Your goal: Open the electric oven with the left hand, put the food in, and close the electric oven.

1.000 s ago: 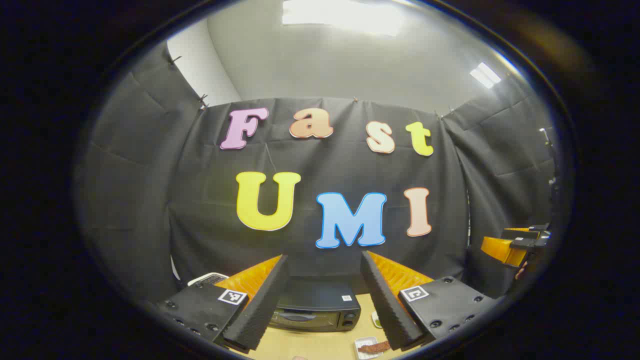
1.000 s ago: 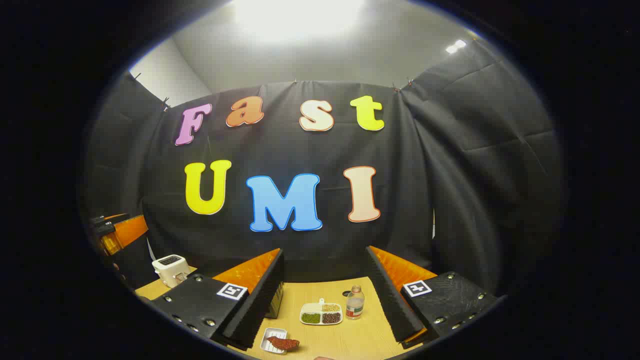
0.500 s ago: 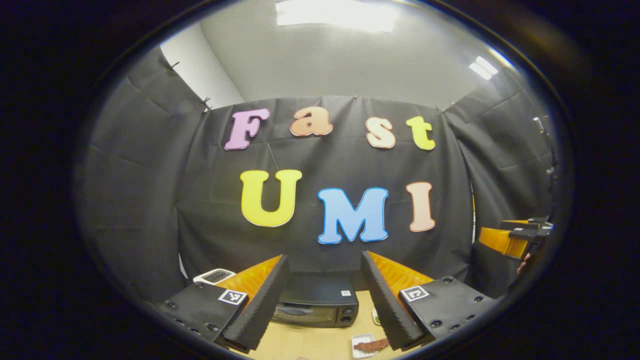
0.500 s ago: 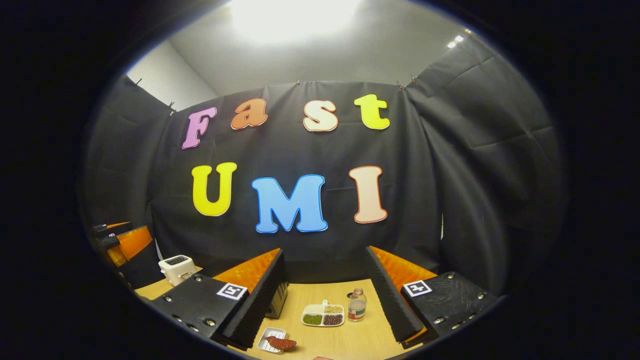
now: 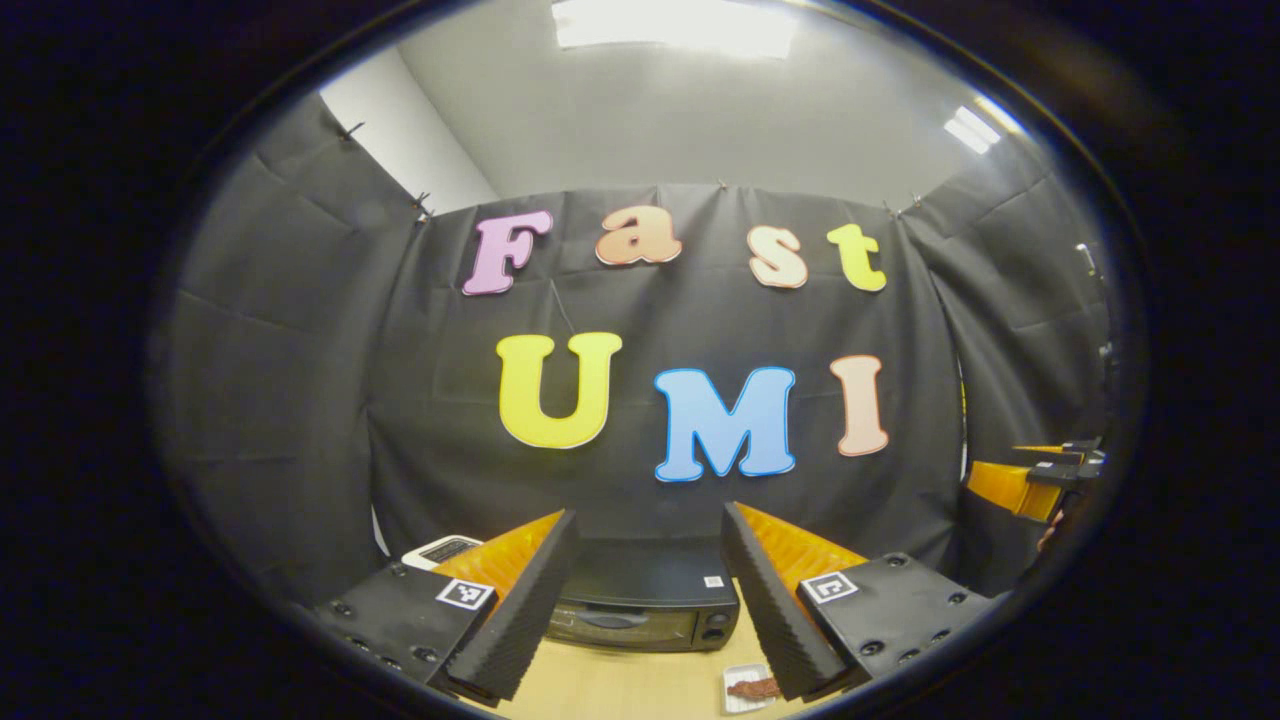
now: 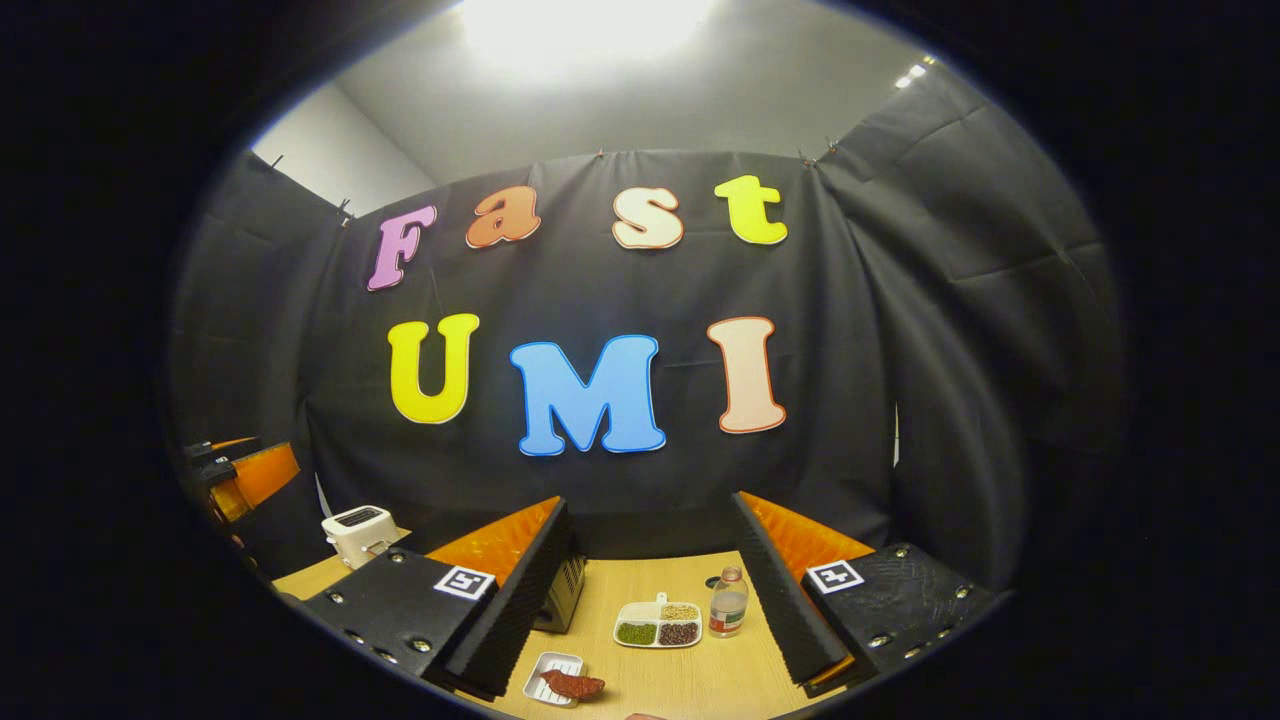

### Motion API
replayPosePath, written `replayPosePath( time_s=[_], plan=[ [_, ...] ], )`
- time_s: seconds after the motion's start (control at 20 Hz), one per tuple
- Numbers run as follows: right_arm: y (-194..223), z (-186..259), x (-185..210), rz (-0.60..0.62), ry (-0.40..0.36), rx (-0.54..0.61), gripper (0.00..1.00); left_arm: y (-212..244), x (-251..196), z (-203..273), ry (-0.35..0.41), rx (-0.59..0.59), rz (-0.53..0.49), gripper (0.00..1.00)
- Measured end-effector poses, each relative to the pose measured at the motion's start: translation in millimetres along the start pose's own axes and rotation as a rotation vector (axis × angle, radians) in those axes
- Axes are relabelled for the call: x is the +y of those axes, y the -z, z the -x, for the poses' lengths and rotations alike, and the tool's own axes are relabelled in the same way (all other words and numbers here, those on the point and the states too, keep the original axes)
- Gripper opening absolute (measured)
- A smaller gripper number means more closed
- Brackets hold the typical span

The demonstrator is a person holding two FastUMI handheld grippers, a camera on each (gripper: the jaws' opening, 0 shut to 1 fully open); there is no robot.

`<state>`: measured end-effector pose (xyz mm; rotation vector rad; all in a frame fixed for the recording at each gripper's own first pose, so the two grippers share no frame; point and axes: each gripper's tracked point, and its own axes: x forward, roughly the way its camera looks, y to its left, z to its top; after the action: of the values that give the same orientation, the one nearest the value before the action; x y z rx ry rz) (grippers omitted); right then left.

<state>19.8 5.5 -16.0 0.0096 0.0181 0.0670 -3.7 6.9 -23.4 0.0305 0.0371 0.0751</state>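
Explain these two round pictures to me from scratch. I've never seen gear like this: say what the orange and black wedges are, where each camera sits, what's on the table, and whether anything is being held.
No robot arm here: a person holds a two-finger gripper in each hand, and a fisheye camera rides on each one, looking forward along its fingers. The orange and black wedges at the bottom are those fingers.

In the left gripper view, the left gripper is open and holds nothing. Ahead of it on the wooden table stands the black electric oven, door closed.

In the right gripper view, the right gripper is open and holds nothing too. Below it lies a small white tray with the reddish food. Farther back are a divided dish of beans, a small bottle and a white toaster.
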Motion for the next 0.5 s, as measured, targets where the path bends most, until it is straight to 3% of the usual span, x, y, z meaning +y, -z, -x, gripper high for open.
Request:
replayPosePath(
  time_s=[0.2, 0.5],
  plan=[
    [-1.8, -10.1, 16.1, 0.021, 0.03, -0.008, 0.98, 26.8, 20.9, -33.8, 0.032, 0.048, 0.035, 1.0],
    [13.2, -19.3, 30.7, 0.027, 0.087, 0.018, 0.98, 104.9, 35.2, -88.0, 0.097, 0.193, 0.031, 1.0]
  ],
)
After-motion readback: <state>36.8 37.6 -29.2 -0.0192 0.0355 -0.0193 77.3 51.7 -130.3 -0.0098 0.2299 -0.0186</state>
